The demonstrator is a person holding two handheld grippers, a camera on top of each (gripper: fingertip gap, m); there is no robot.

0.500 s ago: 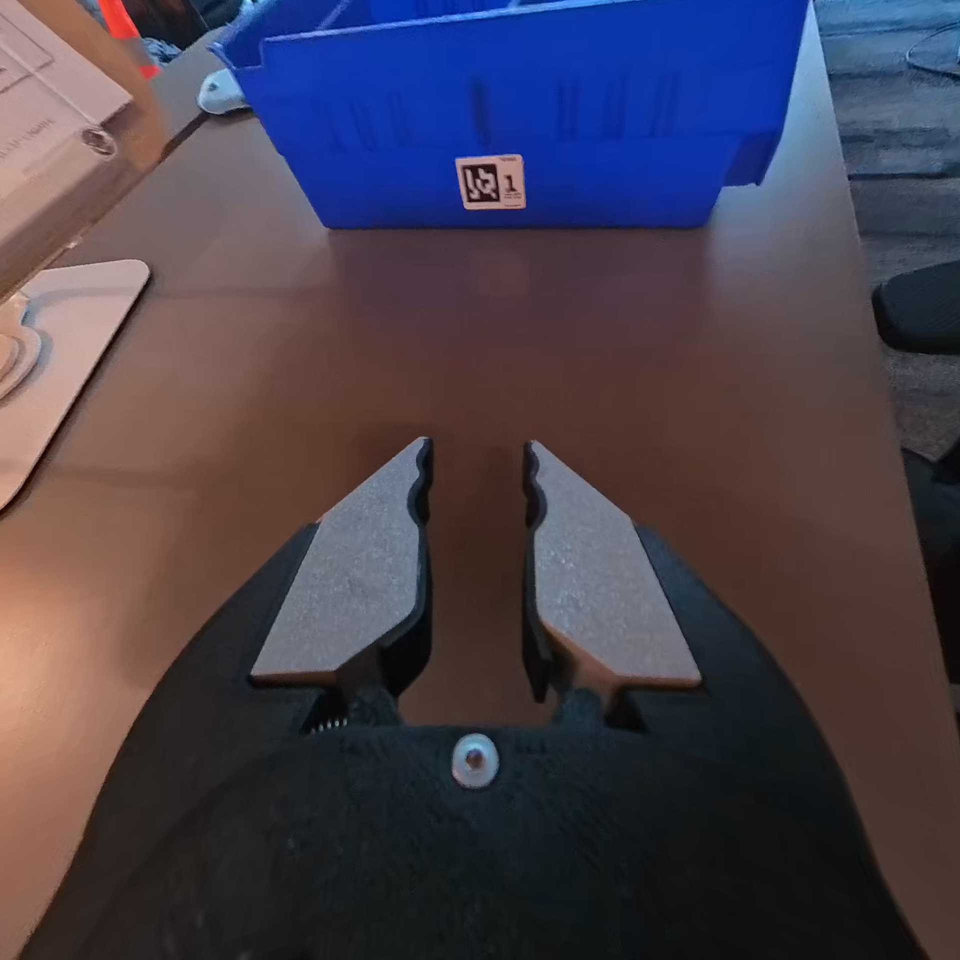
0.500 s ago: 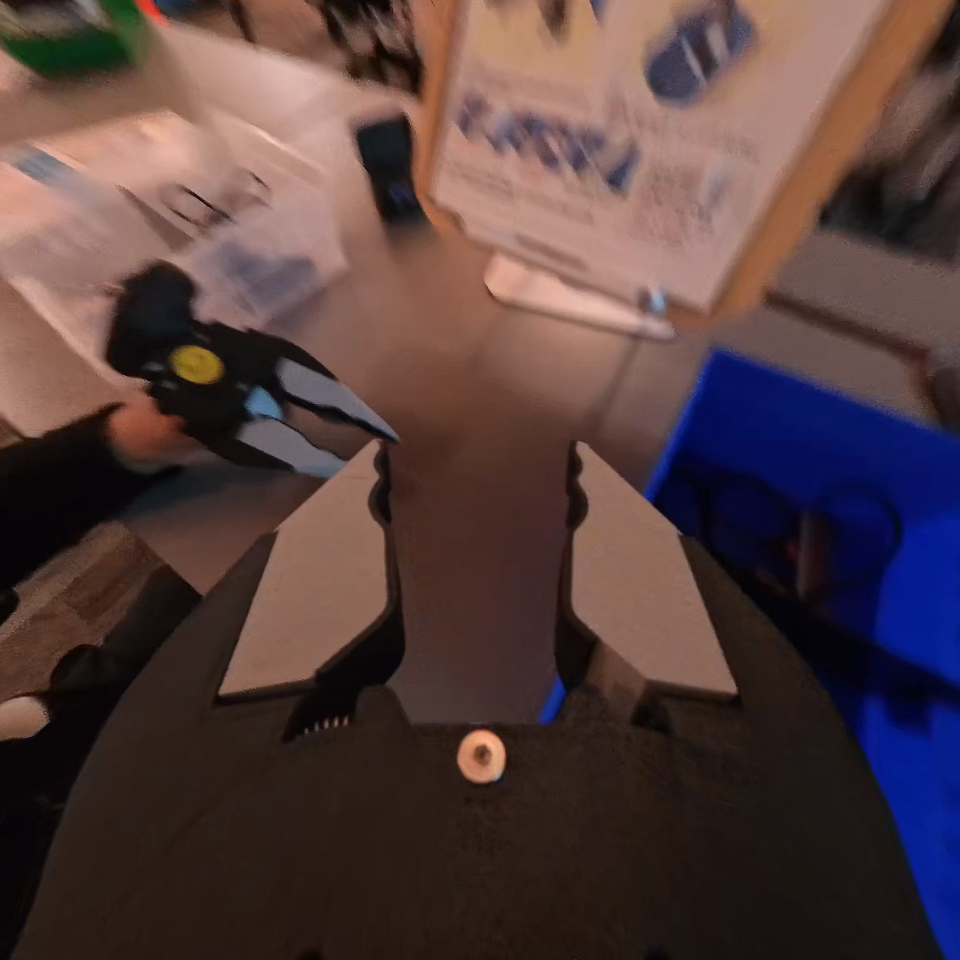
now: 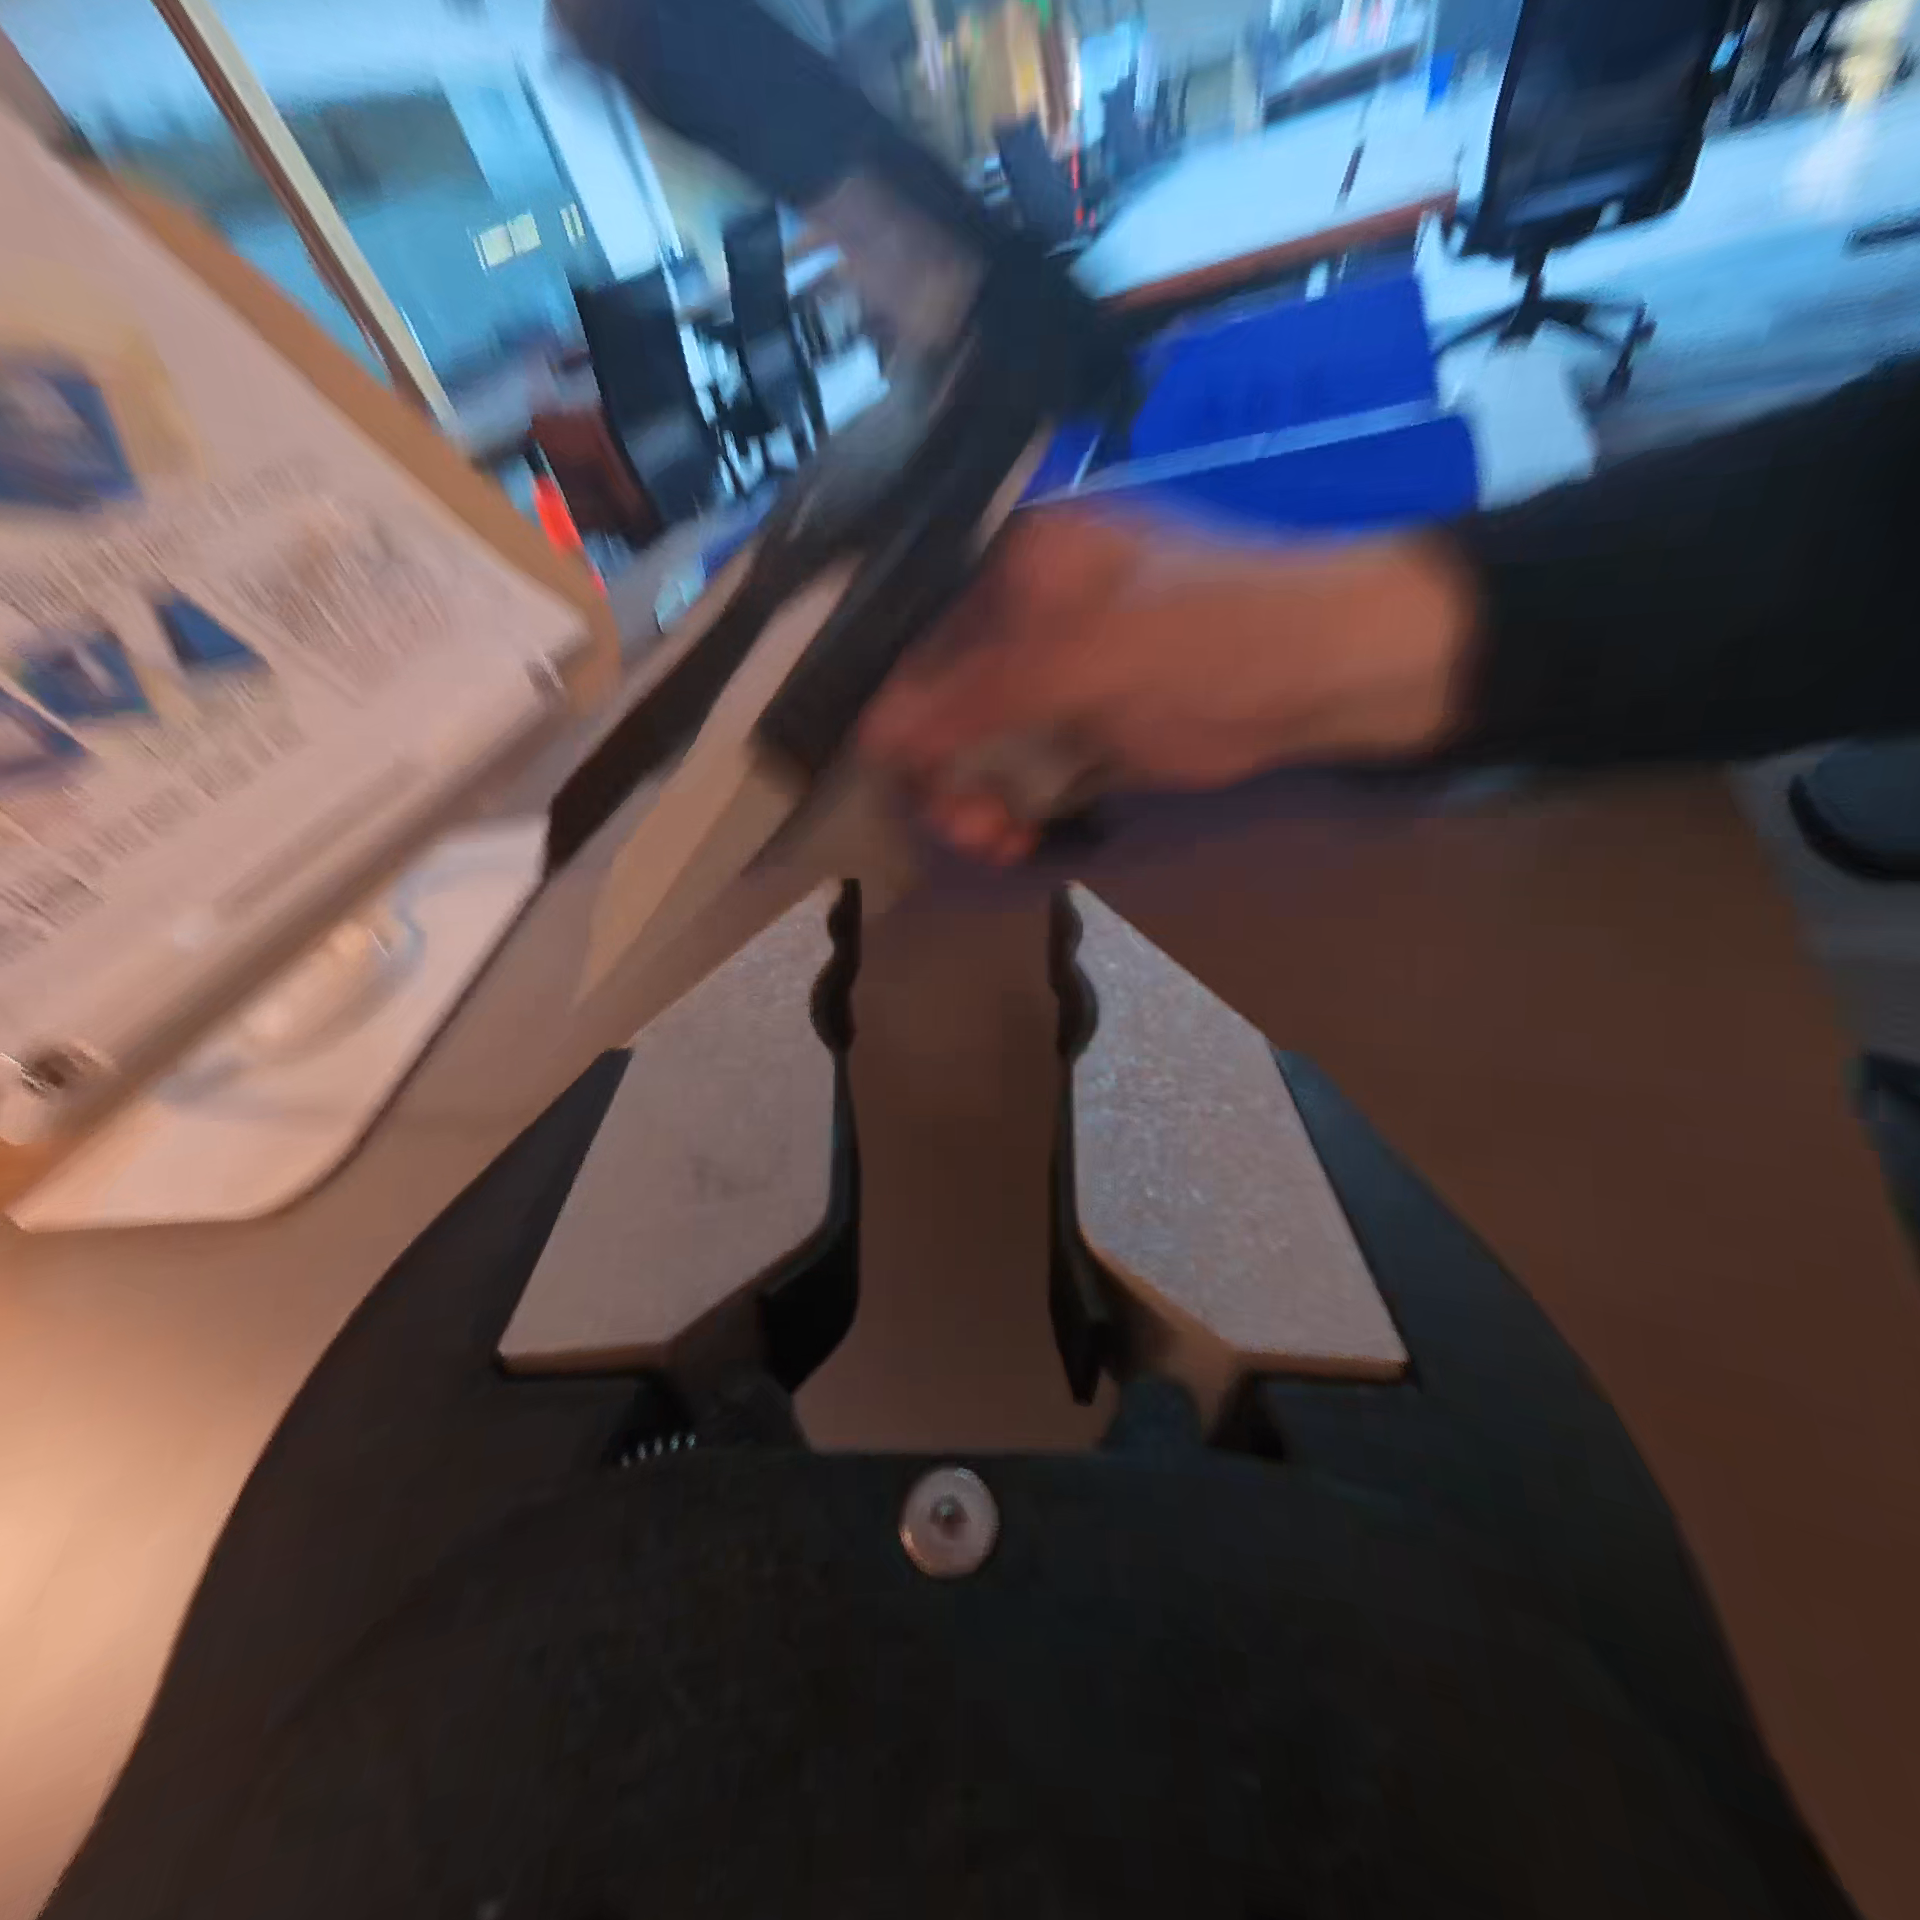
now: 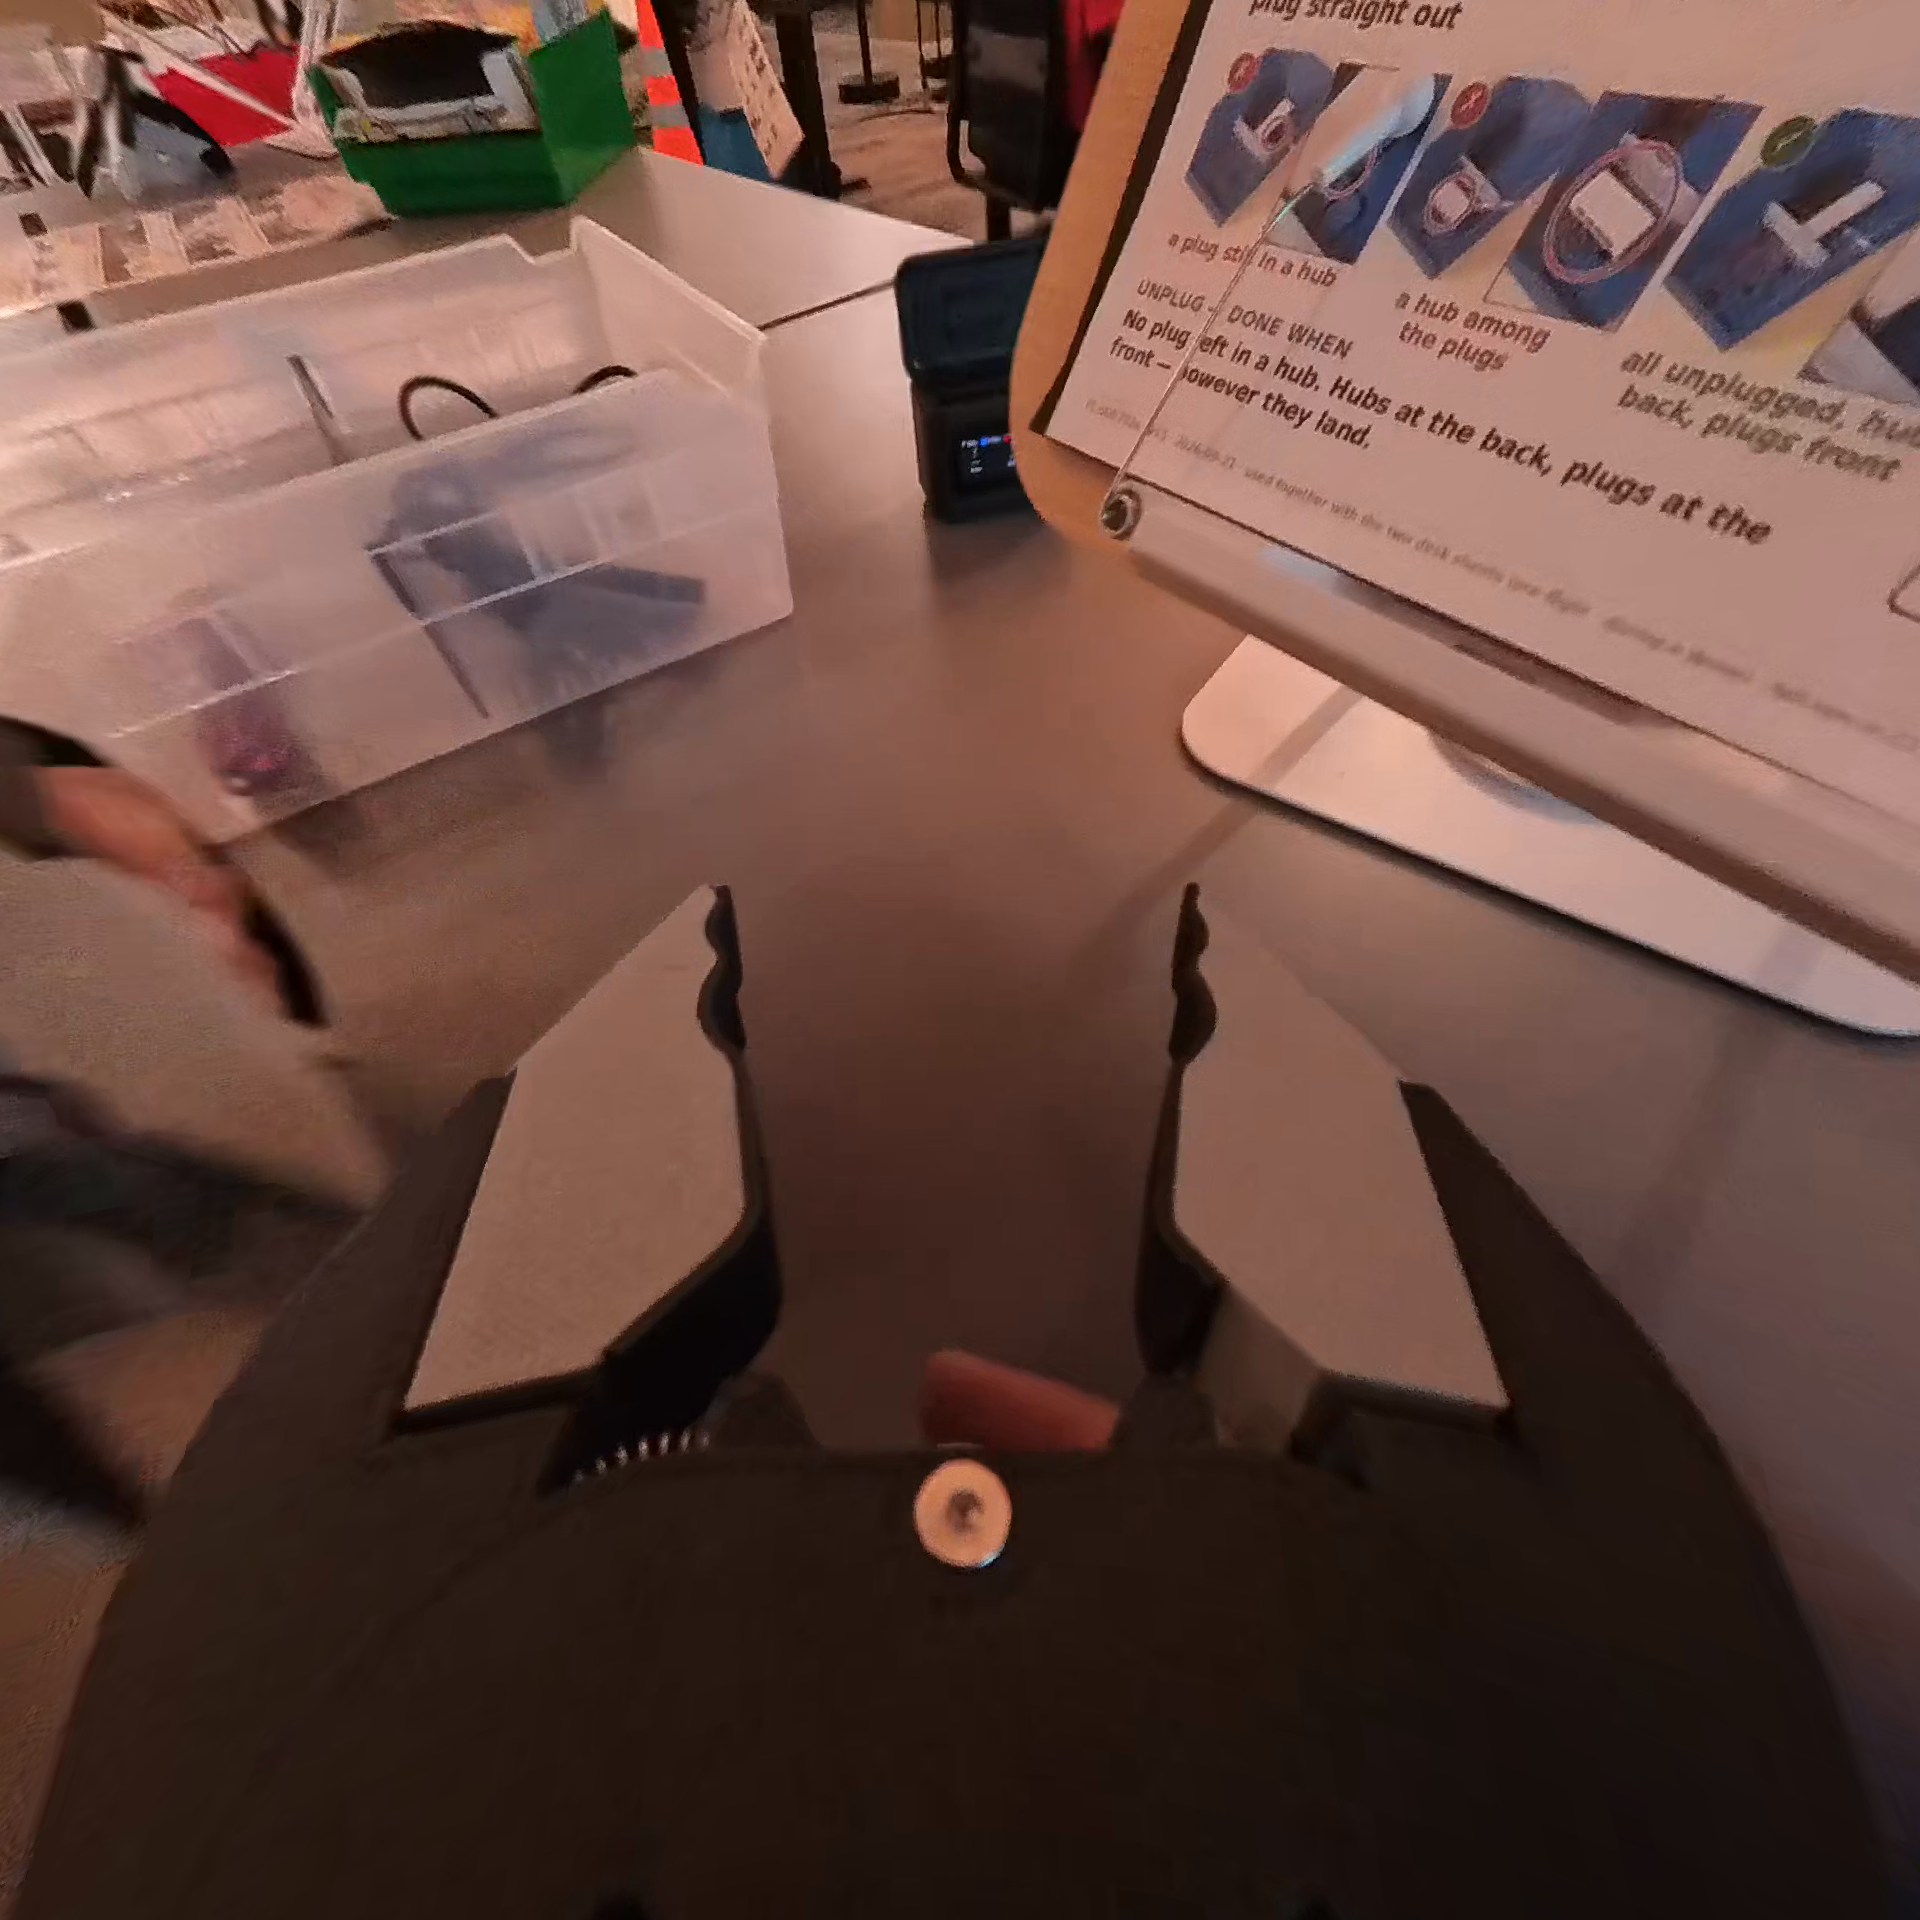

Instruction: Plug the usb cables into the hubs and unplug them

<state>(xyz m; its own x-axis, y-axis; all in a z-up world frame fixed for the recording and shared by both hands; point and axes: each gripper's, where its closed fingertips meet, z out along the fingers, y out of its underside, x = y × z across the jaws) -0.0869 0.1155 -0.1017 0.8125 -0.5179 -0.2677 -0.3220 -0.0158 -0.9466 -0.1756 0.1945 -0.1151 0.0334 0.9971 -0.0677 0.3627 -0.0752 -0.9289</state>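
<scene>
The brown counter (image 4: 935,748) carries an instruction board on a white stand (image 4: 1558,343), a clear plastic bin (image 4: 436,520) and a blurred blue bin (image 3: 1299,436); USB cables and hubs cannot be made out. Left gripper (image 3: 954,914) and right gripper (image 4: 956,935) hover with jaws spread, empty.

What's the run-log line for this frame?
left tongs: open, empty | right tongs: open, empty | blue bin: behind | cables: unseen
</scene>
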